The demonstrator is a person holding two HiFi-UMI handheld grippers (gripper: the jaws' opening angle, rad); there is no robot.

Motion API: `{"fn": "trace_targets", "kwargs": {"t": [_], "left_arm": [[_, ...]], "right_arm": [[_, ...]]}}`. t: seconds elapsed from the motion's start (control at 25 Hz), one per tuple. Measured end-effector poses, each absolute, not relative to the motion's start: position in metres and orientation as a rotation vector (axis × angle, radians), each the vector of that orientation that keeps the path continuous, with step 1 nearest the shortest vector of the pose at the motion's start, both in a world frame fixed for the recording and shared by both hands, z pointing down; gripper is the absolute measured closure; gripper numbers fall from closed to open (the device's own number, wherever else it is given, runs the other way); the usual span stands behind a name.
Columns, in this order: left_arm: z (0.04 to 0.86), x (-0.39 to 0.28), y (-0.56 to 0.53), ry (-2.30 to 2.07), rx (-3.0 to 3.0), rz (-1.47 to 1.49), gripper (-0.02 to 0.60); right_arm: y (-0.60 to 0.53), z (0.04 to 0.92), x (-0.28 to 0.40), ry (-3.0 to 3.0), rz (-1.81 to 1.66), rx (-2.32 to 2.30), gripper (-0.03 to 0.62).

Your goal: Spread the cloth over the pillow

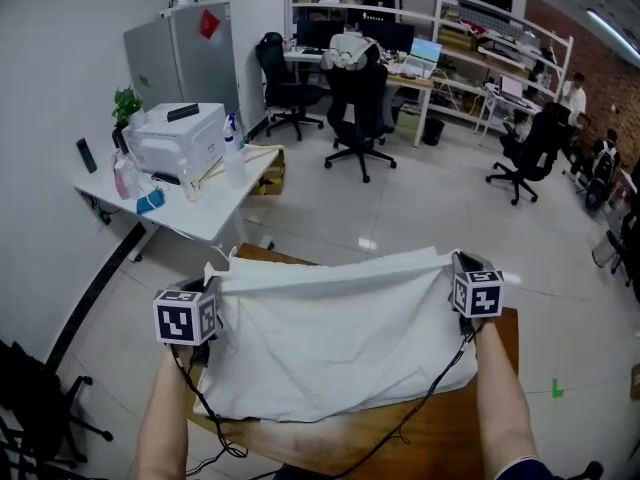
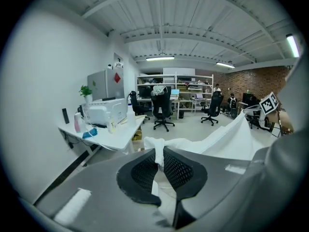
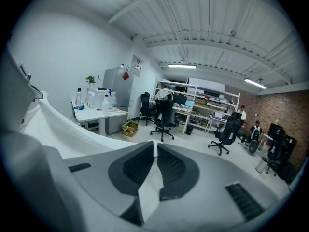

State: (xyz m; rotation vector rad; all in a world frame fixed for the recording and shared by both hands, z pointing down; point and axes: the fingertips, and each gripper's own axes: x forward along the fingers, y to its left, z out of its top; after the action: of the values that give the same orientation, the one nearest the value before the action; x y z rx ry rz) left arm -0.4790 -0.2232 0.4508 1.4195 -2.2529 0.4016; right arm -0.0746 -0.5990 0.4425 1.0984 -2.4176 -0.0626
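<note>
While arms point(image 1: 165, 418) point(image 1: 505, 408) stretch forward, grippers point(image 1: 212, 280) point(image 1: 457, 263) pinch cloth point(image 1: 340, 338).

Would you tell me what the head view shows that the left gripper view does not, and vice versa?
Only the head view shows the wooden table and the cloth stretched as a whole sheet. Only the left gripper view shows the left gripper pinching a cloth corner. Both show the right gripper, the printer on the side table, and office chairs.
</note>
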Motion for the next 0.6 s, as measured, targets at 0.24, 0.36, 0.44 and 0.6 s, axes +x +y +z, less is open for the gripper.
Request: {"fn": "trace_targets", "kwargs": {"t": [0.24, 0.36, 0.44, 0.6], "left_arm": [[0.478, -0.499, -0.250, -2.185, 1.409, 0.448, 0.551], [0.489, -0.509, -0.258, -2.162, 1.392, 0.458, 0.551], [0.497, -0.514, -0.265, -2.137, 1.387, 0.453, 0.551], [0.517, -0.526, -0.280, -2.086, 1.364, 0.488, 0.551]], "right_arm": [[-0.632, 0.455, -0.100, -2.383, -0.018, 1.089, 0.560], [-0.641, 0.469, -0.111, -2.353, -0.008, 1.075, 0.560], [-0.647, 0.480, -0.115, -2.337, 0.006, 1.069, 0.560], [-0.660, 0.498, -0.124, -2.306, 0.036, 1.070, 0.560]]}}
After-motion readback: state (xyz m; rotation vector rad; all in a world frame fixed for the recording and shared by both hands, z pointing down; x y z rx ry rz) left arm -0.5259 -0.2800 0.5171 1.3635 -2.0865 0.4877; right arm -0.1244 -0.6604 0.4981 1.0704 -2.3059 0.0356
